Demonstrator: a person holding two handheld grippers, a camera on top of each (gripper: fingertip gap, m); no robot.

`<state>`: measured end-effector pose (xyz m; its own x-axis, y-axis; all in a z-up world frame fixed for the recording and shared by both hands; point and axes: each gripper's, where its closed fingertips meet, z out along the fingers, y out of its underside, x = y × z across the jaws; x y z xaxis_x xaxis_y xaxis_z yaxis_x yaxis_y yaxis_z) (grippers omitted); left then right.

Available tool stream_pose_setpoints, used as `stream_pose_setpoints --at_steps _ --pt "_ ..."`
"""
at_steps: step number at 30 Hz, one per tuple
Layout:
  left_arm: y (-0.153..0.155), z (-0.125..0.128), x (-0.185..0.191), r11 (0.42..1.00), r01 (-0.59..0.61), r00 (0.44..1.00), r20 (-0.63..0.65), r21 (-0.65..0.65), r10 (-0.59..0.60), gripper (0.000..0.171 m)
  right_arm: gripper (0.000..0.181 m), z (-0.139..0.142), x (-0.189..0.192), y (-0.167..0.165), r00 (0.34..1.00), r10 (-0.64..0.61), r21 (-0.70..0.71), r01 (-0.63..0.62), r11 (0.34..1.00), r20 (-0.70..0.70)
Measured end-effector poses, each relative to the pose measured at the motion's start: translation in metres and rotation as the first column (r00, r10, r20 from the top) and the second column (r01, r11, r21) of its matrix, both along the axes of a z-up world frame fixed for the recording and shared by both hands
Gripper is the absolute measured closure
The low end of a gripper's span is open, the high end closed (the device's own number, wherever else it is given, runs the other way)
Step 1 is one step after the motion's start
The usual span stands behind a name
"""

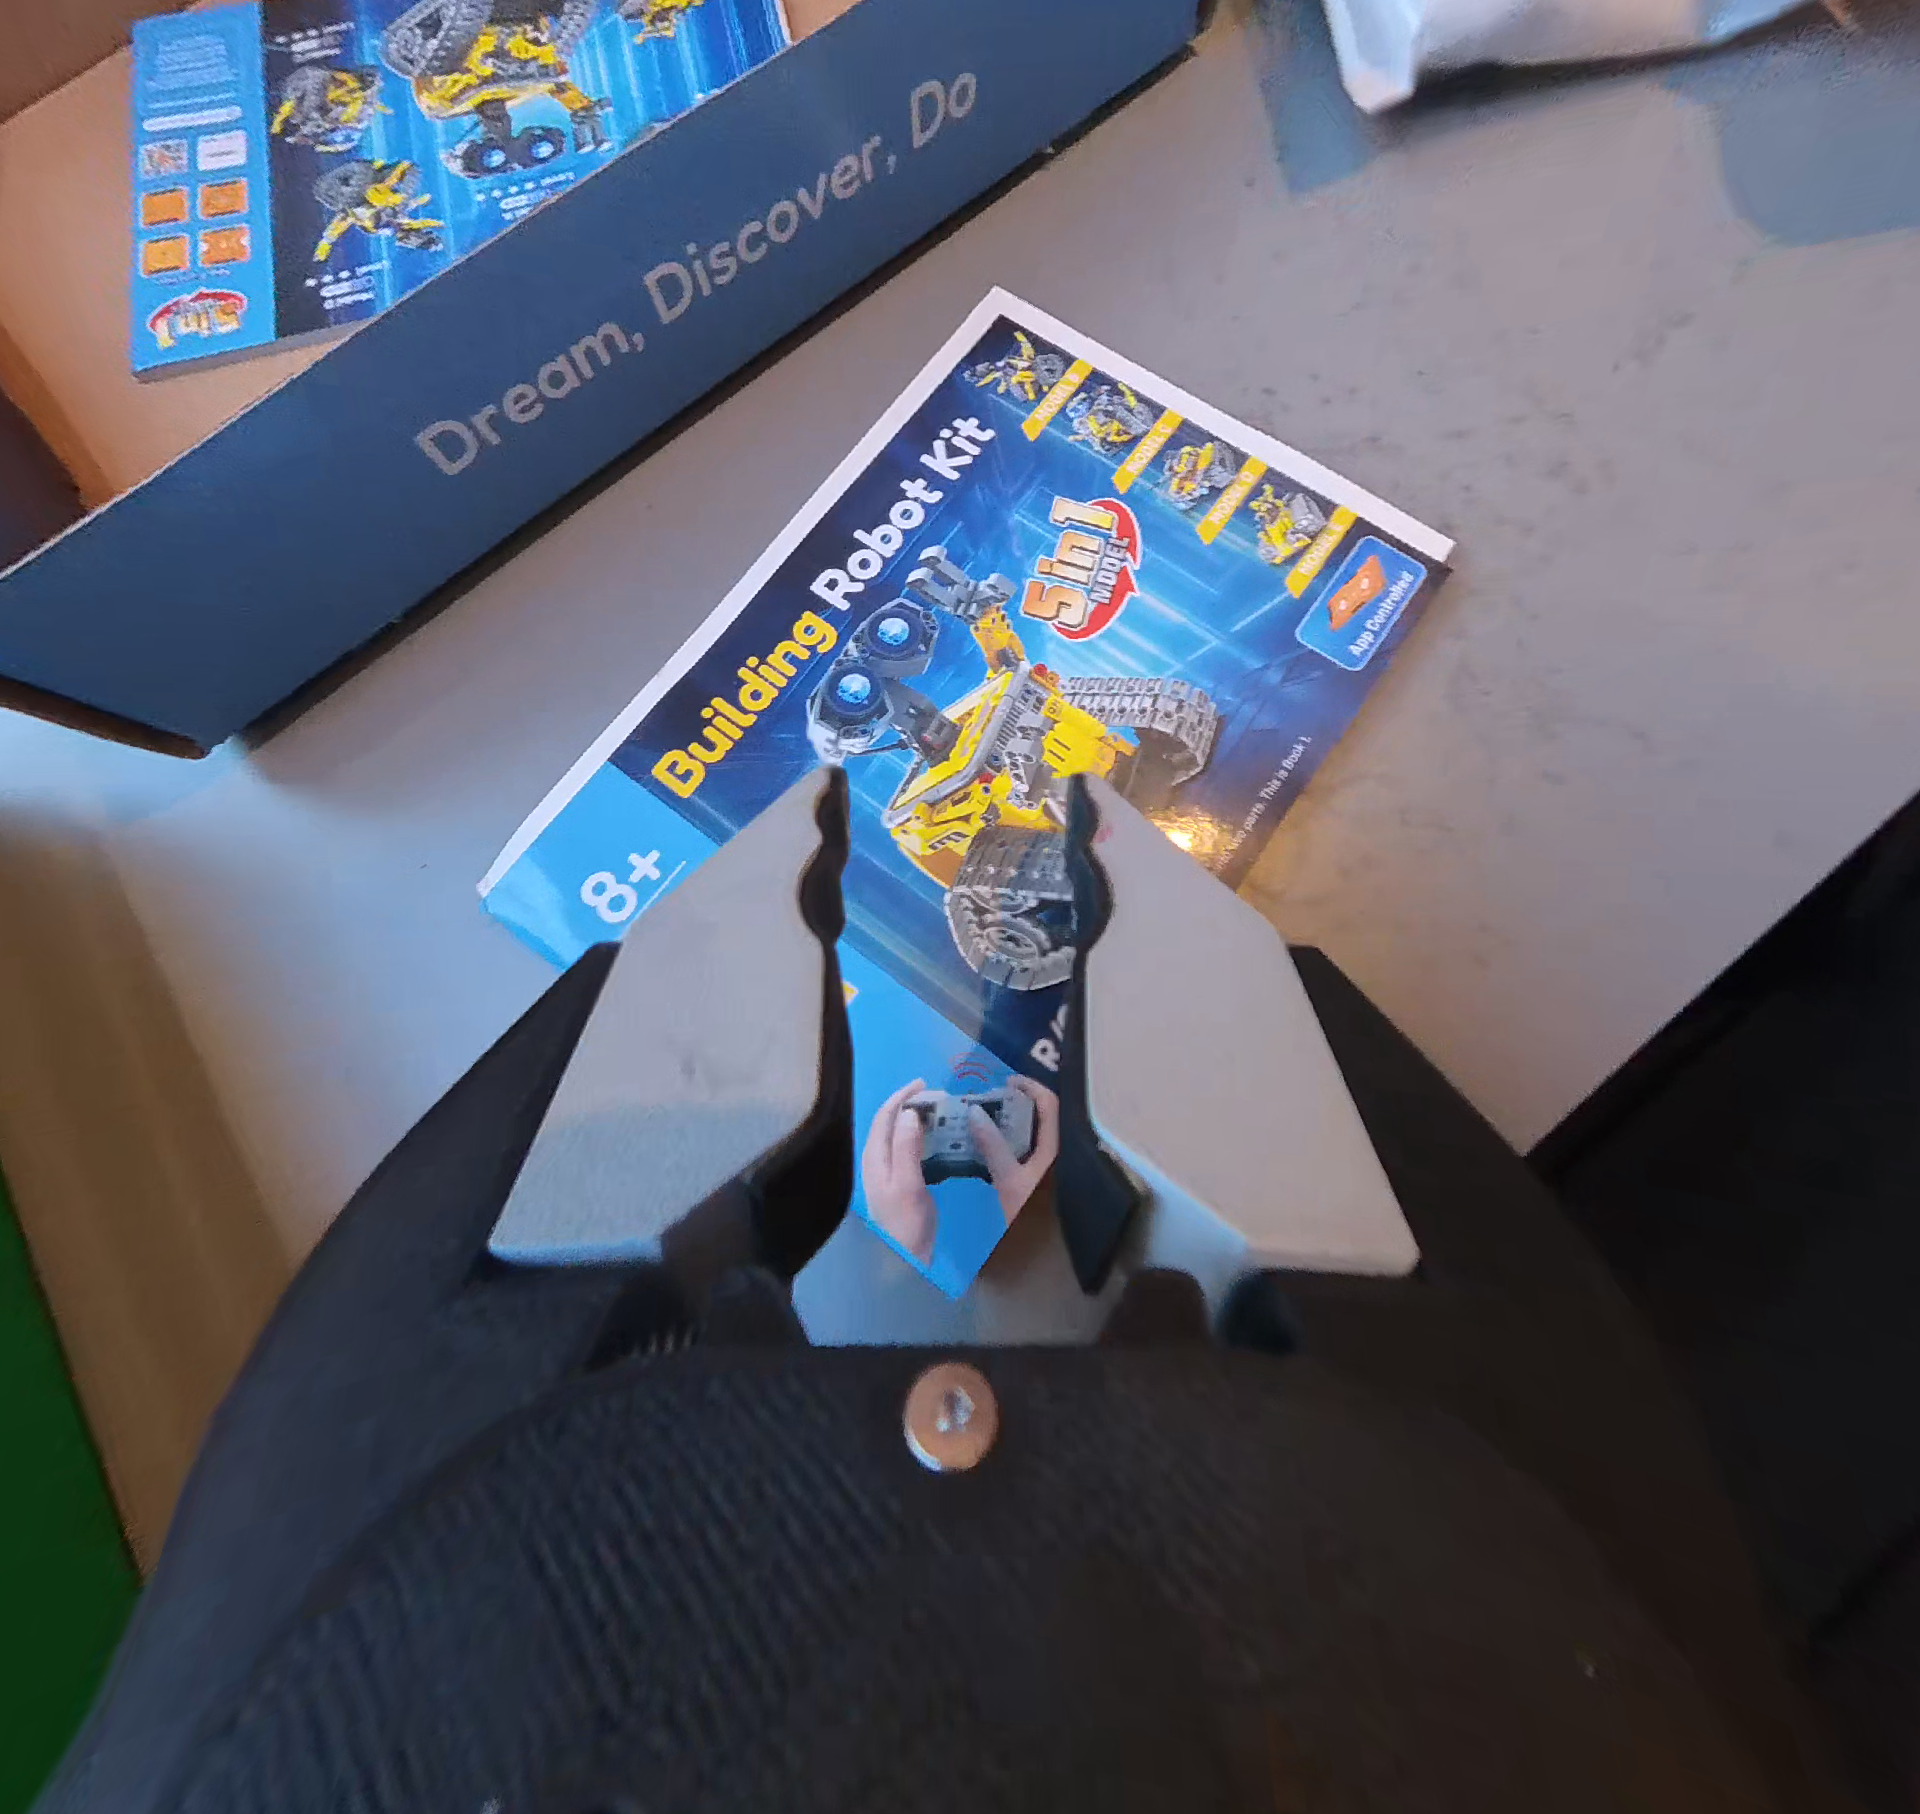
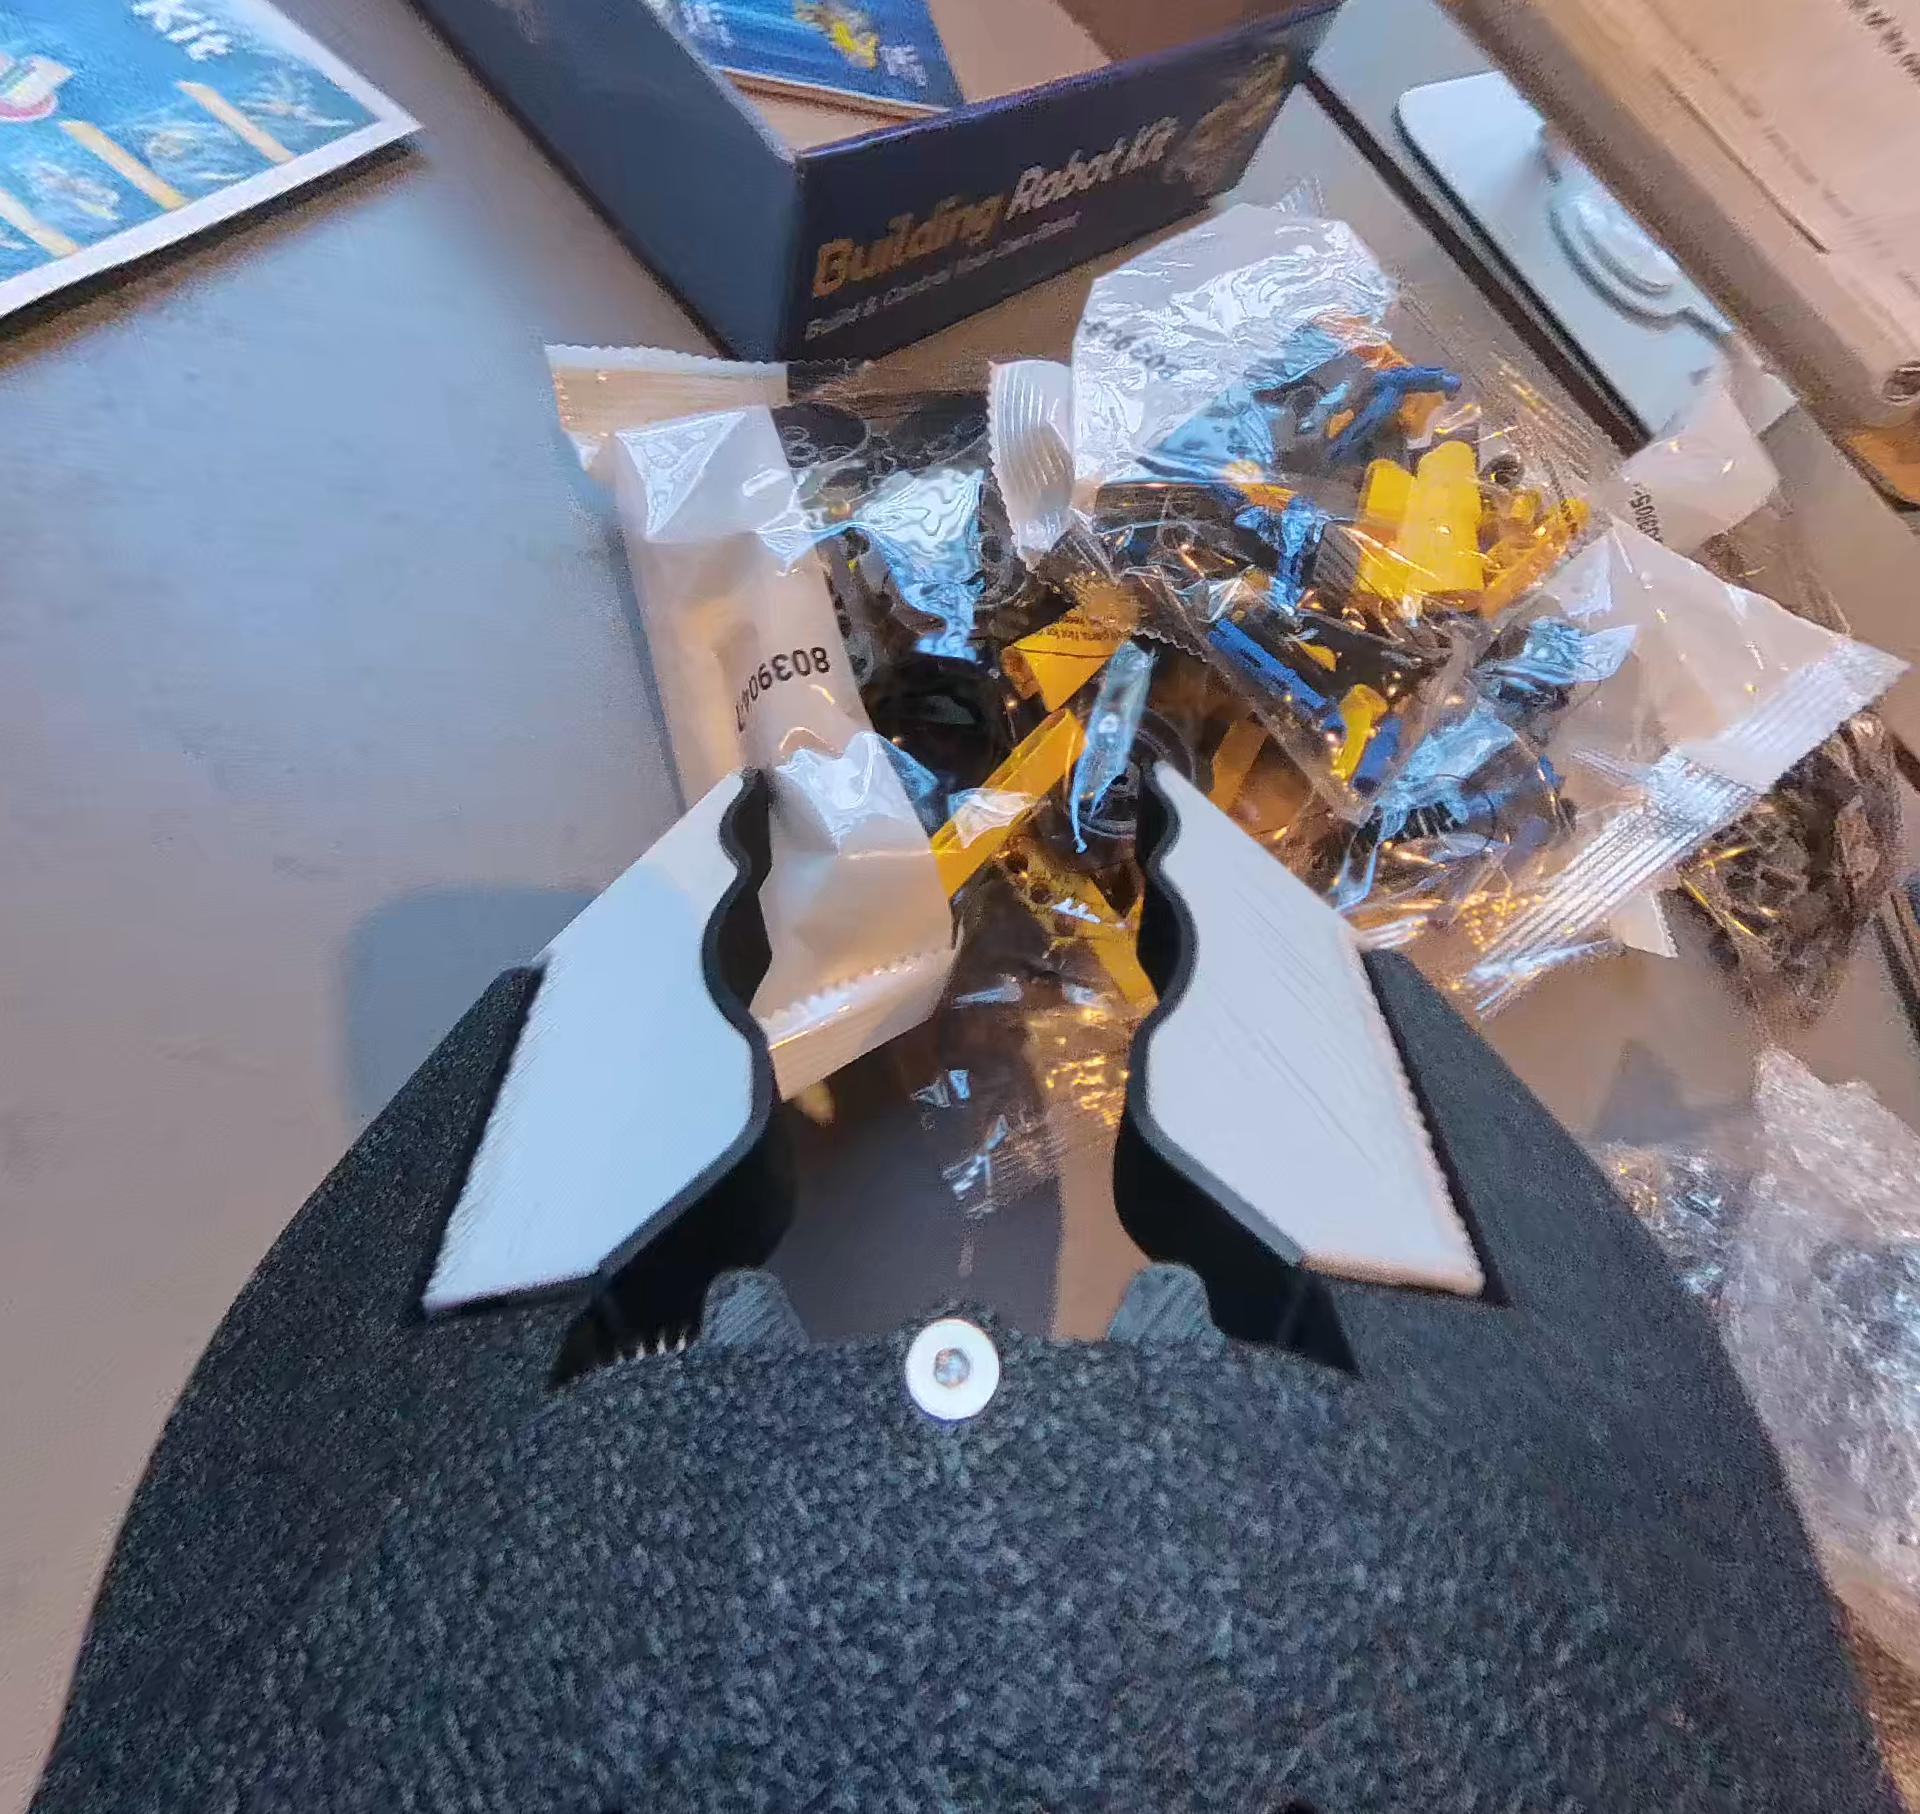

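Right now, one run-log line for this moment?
left gripper open over booklet | right gripper open over parts bags | box open

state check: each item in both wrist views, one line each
left gripper: open, over the booklet, nothing held
right gripper: open, over the parts bags
booklet: closed, flat on the table, cover up
box: open, second booklet lying inside
parts bags: piled beside the box; nearest ones look sealed
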<state>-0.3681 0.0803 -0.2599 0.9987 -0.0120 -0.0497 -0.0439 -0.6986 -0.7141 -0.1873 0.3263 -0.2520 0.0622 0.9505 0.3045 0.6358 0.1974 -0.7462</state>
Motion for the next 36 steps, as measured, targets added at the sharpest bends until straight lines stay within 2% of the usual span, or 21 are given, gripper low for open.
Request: stream_pose_setpoints --at_steps 4,8,10,12,13,15,21,24,32,36 --pt "-0.002 -0.003 0.005 0.998 0.053 0.998 -0.044 -0.016 -0.054 0.129 0.116 0.004 0.005 -0.01 0.998 0.025 -0.06 -0.029 0.998 -0.063" --pt "-0.003 -0.001 0.022 0.981 0.192 0.975 -0.111 -0.029 -0.194 0.127 0.117 0.022 0.01 -0.038 0.974 0.153 -0.14 -0.177 0.974 -0.167" --pt "-0.003 -0.006 0.026 0.975 0.216 0.965 -0.138 -0.059 -0.223 0.126 0.119 0.026 0.011 -0.051 0.957 0.206 -0.176 -0.243 0.954 -0.206" --pt "-0.002 -0.018 0.032 0.967 0.237 0.963 -0.11 -0.094 -0.247 0.134 0.12 0.02 0.009 -0.056 0.946 0.232 -0.197 -0.278 0.94 -0.224" --pt "0.0 -0.018 0.039 0.965 0.255 0.964 -0.063 -0.065 -0.259 0.139 0.118 0.014 0.009 -0.057 0.948 0.234 -0.213 -0.28 0.936 -0.216" --pt "0.001 -0.019 0.041 0.966 0.251 0.967 -0.026 -0.057 -0.253 0.141 0.116 0.007 0.008 -0.057 0.952 0.235 -0.235 -0.278 0.931 -0.195" --pt "0.01 -0.011 0.042 0.964 0.261 0.96 -0.095 -0.045 -0.264 0.135 0.122 0.019 0.008 -0.06 0.923 0.266 -0.215 -0.33 0.919 -0.279" --pt "0.014 -0.017 0.041 0.964 0.256 0.954 -0.139 -0.075 -0.265 0.135 0.126 0.023 0.009 -0.063 0.908 0.292 -0.19 -0.357 0.914 -0.301" --pt "0.013 -0.02 0.057 0.961 0.277 0.961 0.029 -0.008 -0.277 0.163 0.131 0.027 0.011 -0.071 0.882 0.342 -0.138 -0.401 0.905 -0.323" --pt "0.012 -0.02 0.055 0.962 0.272 0.962 0.035 -0.007 -0.272 0.16 0.132 0.028 0.011 -0.071 0.881 0.342 -0.124 -0.399 0.908 -0.328"
